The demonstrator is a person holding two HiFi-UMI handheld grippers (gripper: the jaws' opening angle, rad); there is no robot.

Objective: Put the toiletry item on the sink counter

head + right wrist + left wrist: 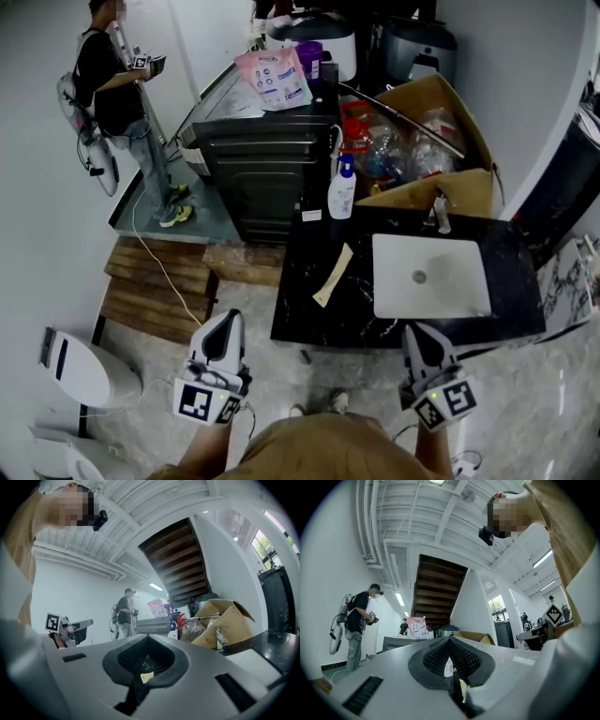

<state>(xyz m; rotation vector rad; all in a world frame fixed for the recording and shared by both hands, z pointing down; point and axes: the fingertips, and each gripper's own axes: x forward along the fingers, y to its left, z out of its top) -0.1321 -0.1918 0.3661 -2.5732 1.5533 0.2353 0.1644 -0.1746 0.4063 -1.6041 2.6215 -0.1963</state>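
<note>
Black stone counter (305,314), with a white basin (431,277) set at centre right. Cream tube (333,275), taken as the toiletry item, is laid flat on the counter left of the basin; a pump bottle (341,190) is stood at its upper-left corner. Left gripper (229,321) and right gripper (416,330), at lower frame, are held short of the counter, jaws closed on nothing. Placement is judged done; both grippers are best kept low and clear so that the tube is not nudged.

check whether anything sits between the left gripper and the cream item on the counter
Nothing visible does. The left gripper is off the counter's front-left corner, the cream item lies on bare counter beyond it, and the white bottle stands farther back.
</note>
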